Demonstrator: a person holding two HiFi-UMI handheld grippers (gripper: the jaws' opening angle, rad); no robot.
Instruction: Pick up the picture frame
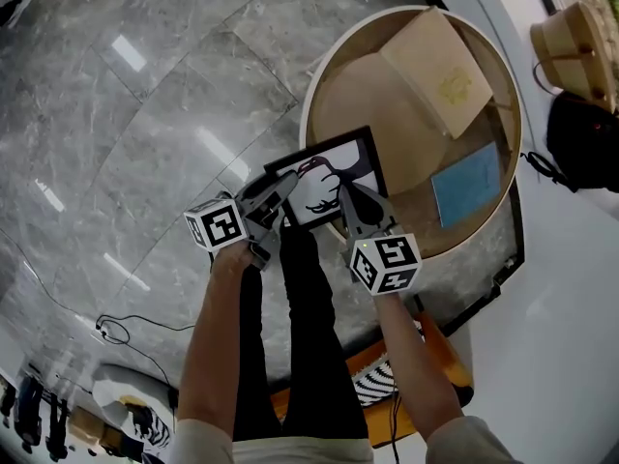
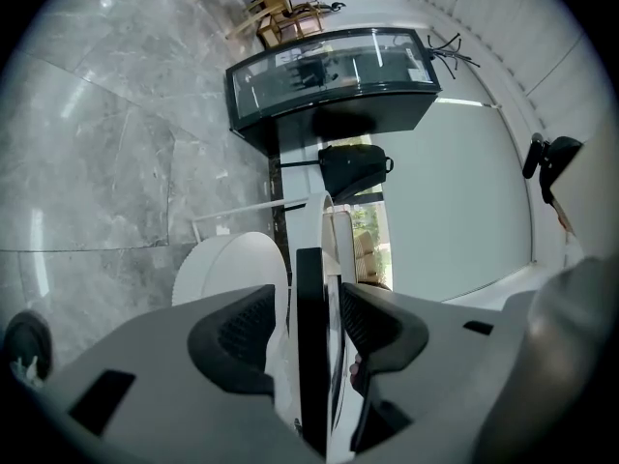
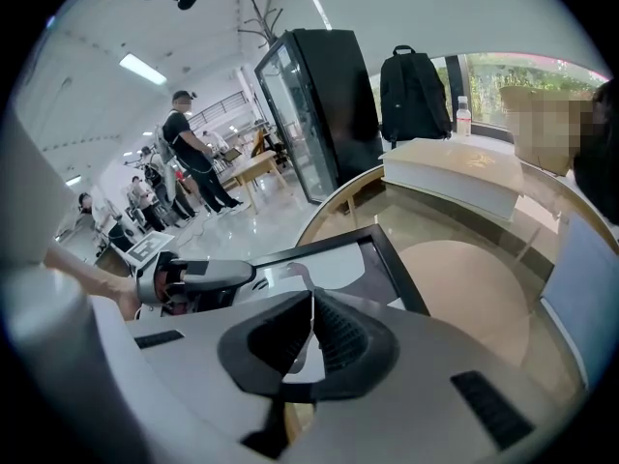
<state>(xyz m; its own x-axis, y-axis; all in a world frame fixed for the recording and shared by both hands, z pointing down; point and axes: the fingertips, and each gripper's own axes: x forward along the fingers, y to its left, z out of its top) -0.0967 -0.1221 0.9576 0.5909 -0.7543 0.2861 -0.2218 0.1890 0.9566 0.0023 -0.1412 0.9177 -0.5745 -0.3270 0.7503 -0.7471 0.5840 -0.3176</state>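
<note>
A black picture frame (image 1: 338, 167) with a white drawing sticks out over the near edge of the round wooden table (image 1: 311, 100). My left gripper (image 1: 280, 196) is at the frame's near left corner. In the left gripper view the frame's black edge (image 2: 309, 298) stands upright between the jaws of this gripper (image 2: 309, 334), with a thin gap beside the left pad, so it is open. My right gripper (image 1: 350, 206) is on the frame's near right edge. In the right gripper view its pads (image 3: 311, 332) are pinched together on that edge, and the frame (image 3: 329, 259) stretches ahead.
On the table lie a tan box (image 1: 440, 71) and a blue booklet (image 1: 466, 184). A black bag (image 1: 580, 143) and a wooden basket (image 1: 571, 42) sit at the right. A cable (image 1: 116, 332) trails on the marble floor. A glass-fronted cabinet (image 3: 319, 104) and people stand beyond.
</note>
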